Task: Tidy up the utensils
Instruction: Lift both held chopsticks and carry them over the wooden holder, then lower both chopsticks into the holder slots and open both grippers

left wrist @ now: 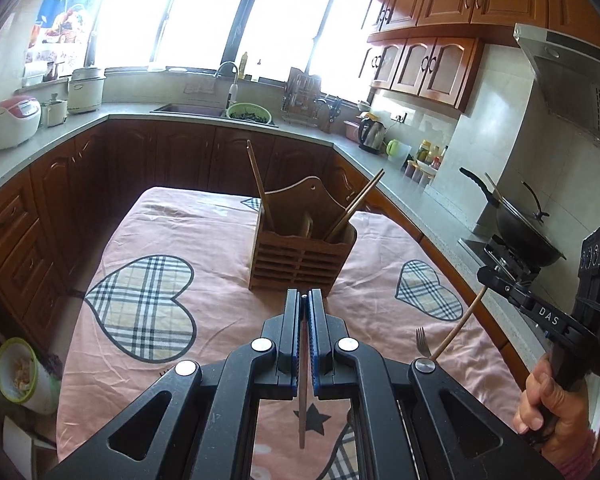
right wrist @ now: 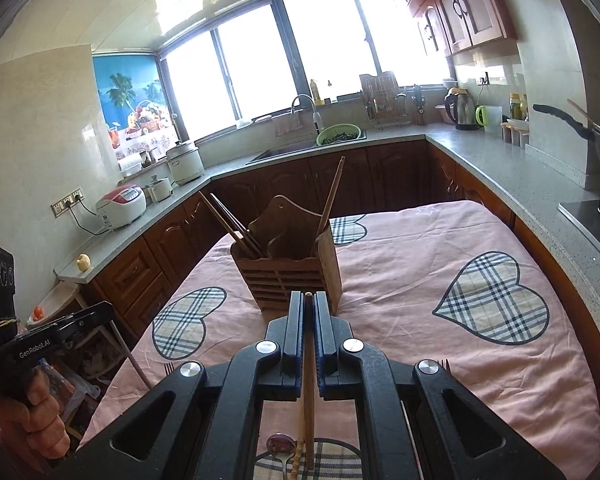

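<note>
Ahead of both pairs of fingers, on the pink heart-print cloth [left wrist: 172,216] over the counter: the slatted wooden holder [left wrist: 300,260], tall peaked back, open compartments, one chopstick leaning in one side, a pair leaning in the other. Best approached from above, each stick brought upright over a compartment before lowering, tips kept clear of the sticks already leaning inside. Probably wise to seat one stick at a time, since both hands converge on one small box.

Left gripper [left wrist: 305,300]: closed on a thin dark chopstick [left wrist: 302,400], hanging back beneath the fingers. Right gripper [right wrist: 308,298]: closed on a lighter wooden chopstick [right wrist: 308,400], tip just showing between the fingers, shaft trailing beneath.

Below and behind the right fingers, lying on the cloth: a metal spoon [right wrist: 281,446]. Just right of the left fingers: a fork [left wrist: 421,340], yet to be sorted.
</note>
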Motion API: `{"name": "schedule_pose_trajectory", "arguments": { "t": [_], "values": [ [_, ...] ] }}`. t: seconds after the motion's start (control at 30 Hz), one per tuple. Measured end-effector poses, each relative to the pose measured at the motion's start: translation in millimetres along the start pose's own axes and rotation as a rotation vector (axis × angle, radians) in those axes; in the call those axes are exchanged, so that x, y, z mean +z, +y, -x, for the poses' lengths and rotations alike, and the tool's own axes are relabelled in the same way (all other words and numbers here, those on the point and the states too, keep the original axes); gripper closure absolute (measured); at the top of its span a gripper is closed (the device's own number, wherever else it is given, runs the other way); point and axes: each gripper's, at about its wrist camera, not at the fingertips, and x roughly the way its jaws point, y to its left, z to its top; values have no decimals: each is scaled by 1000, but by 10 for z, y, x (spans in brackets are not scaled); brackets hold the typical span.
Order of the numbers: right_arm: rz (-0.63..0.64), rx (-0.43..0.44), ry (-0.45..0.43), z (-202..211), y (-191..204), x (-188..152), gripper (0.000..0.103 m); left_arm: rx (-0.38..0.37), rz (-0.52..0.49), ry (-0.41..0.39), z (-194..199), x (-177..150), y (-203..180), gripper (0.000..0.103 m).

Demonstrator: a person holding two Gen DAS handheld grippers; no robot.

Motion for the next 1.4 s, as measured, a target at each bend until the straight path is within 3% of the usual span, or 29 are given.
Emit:
{"name": "schedule_pose_trajectory", "arguments": {
  "t": [0.8, 1.13, 1.4],
  "values": [
    [-8, 28, -196, -248, 52, 972, 99, 0, 1, -226, -223, 765, 94, 101],
    [-27, 23, -274, -464, 36, 1368, 99, 5, 22, -292, -590, 951, 175, 101],
    [-36, -15, -306, -737, -16, 1525, 99, 18, 95, -299, -1094, 1123, 395, 101]
  ]
}}
